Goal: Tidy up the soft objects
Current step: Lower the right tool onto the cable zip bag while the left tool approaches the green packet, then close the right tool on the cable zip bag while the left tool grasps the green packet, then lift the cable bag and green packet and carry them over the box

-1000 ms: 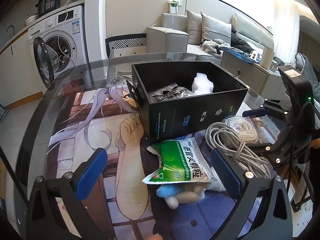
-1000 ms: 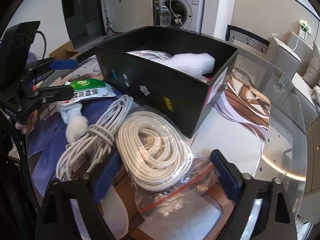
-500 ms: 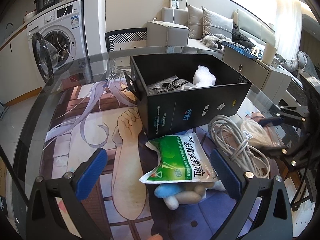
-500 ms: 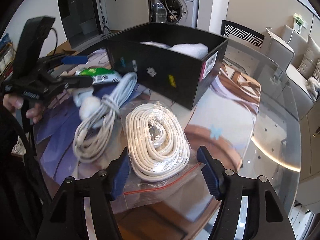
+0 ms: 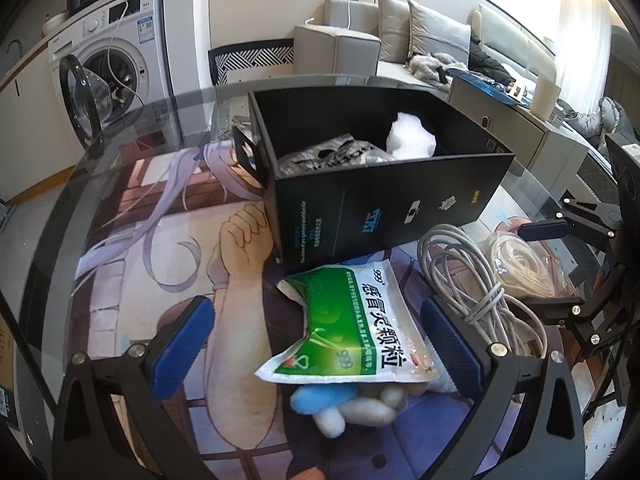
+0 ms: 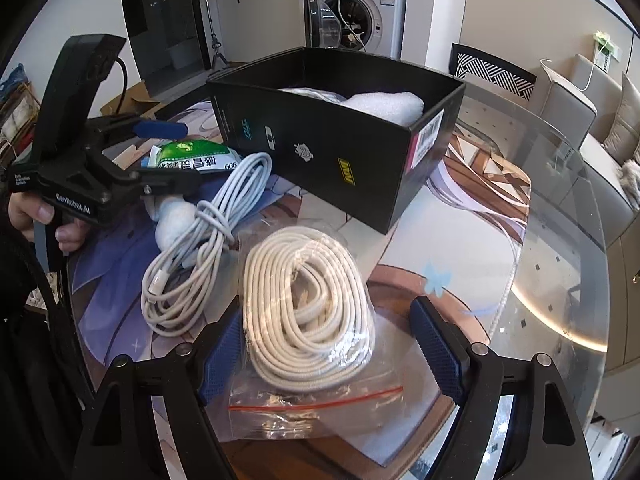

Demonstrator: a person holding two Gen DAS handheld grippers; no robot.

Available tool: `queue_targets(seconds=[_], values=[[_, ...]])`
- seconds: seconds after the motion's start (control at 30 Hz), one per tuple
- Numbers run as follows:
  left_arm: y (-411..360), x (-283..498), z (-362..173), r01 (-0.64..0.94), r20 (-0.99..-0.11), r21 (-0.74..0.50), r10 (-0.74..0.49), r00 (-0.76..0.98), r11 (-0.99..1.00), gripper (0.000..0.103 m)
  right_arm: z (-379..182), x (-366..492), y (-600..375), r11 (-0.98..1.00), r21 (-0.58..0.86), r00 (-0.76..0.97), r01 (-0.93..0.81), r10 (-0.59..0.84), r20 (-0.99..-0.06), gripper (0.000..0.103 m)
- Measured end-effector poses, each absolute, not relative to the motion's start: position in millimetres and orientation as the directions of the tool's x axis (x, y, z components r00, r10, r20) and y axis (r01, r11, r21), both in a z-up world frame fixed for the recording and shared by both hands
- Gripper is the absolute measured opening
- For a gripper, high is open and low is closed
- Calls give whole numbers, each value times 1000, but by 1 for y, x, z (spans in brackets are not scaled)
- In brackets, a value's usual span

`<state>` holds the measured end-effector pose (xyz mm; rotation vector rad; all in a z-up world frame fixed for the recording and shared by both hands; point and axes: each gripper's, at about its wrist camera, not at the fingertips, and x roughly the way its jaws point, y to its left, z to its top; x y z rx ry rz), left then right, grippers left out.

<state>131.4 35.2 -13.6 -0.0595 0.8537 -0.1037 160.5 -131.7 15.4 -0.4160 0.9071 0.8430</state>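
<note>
Bagged white cord coil (image 6: pixel 306 312) lies on the surface (image 6: pixel 540 280) between the right gripper's (image 6: pixel 326 354) just-reopened pads, unpinched. Left gripper (image 5: pixel 318 344) gapes over a green packet (image 5: pixel 352 328). Black box (image 6: pixel 336 136) behind.

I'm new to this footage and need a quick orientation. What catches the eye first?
A black box stands open mid-table, white foam inside. In front lie a bagged cream rope coil, a grey cable bundle beside it, and a green-and-white packet atop a plush toy.
</note>
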Motion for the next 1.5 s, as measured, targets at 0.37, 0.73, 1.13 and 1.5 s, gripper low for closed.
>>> queue_targets(seconds=[0.37,0.73,1.13,1.5], values=[[23,125,-14,158,-740,-110,-187,646,981,66,18,146,-142,655,45,377,-754,488,-787,53],[32,111,-2,163,-698,-119,-199,688,979,50,29,124,-154,700,43,450,-713,504,-737,43],[40,96,17,148,-632,-157,-214,745,976,49,59,105,-158,728,41,529,-684,534,-659,42],[46,93,50,134,-534,-178,-210,819,975,49,85,98,-145,782,65,615,-620,536,-578,42]])
